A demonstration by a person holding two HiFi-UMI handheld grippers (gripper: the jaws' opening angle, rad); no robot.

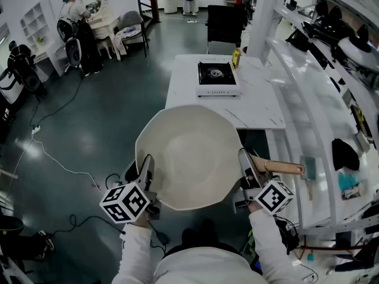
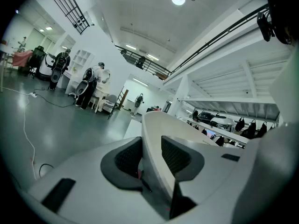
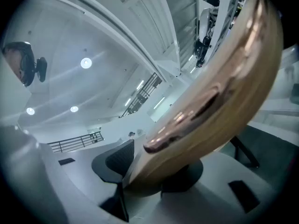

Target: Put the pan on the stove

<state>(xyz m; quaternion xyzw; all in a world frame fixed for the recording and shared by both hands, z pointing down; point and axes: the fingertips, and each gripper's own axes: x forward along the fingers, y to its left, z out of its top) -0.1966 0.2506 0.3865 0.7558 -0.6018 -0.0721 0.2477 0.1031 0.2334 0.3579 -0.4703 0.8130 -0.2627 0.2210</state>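
Note:
I hold a wide cream pan (image 1: 189,155) in the air, level, in front of my body and short of the table. My left gripper (image 1: 146,169) is shut on the pan's left rim; in the left gripper view the rim (image 2: 156,125) runs between the dark pads (image 2: 128,157) of that gripper (image 2: 152,155). My right gripper (image 1: 244,165) is shut on the pan's wooden handle (image 1: 285,168), which fills the right gripper view as a tan bar (image 3: 219,92) pinched in the right gripper (image 3: 149,164). The portable stove (image 1: 217,77), white with a black burner, sits on the far part of the white table (image 1: 260,108).
A small yellow object (image 1: 236,58) stands beside the stove. White shelving (image 1: 323,93) with dark items runs along the right. A black chair (image 1: 224,23) stands behind the table. Cables (image 1: 59,165) trail over the dark floor at left, and people work at a desk far left.

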